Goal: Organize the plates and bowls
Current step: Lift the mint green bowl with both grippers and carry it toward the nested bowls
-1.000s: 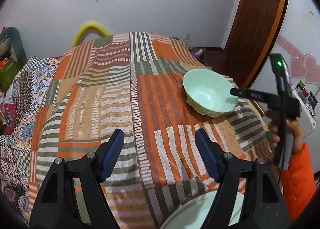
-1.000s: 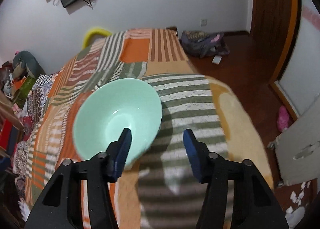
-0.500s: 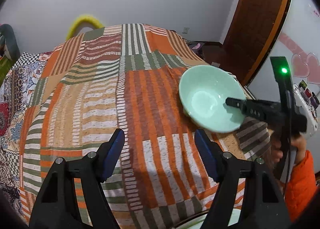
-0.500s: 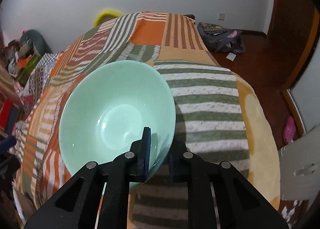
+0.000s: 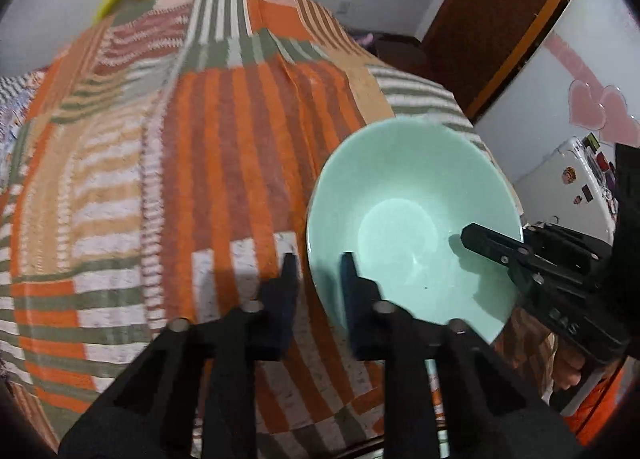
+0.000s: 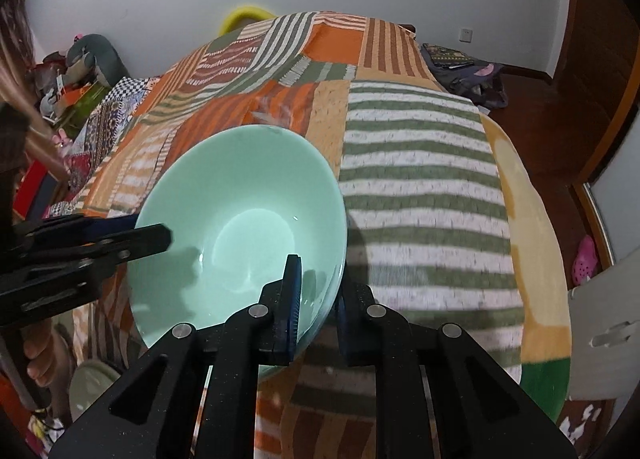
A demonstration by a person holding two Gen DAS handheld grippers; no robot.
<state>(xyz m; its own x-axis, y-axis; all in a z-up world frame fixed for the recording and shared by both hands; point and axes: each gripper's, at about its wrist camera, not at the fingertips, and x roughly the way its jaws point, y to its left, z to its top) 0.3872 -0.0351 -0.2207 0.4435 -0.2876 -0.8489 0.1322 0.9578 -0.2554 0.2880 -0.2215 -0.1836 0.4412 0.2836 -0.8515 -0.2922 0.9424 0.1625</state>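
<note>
A pale green bowl (image 5: 400,199) (image 6: 240,199) is over the striped patchwork cloth (image 5: 180,179), tilted. In the right wrist view my right gripper (image 6: 320,279) is shut on the bowl's near right rim, one pad inside and one outside. My left gripper (image 5: 318,259) straddles the rim on the opposite side. Its jaws are closing, with the rim between them and the pads against it. Each gripper also shows in the other's view: the right gripper (image 5: 504,233) at the bowl's right rim, the left gripper (image 6: 140,229) at its left rim.
A second pale dish (image 6: 92,383) lies low at the cloth's near edge, partly hidden. A white chair (image 6: 600,319) stands to the right, bags (image 6: 468,67) lie on the wooden floor beyond, and a wooden door (image 5: 500,19) and white fridge (image 5: 568,187) are on the right.
The right gripper shut on the bowl's rim and tilted the bowl up. The left gripper came down and right to the bowl, and its wide jaws narrowed onto the opposite rim.
</note>
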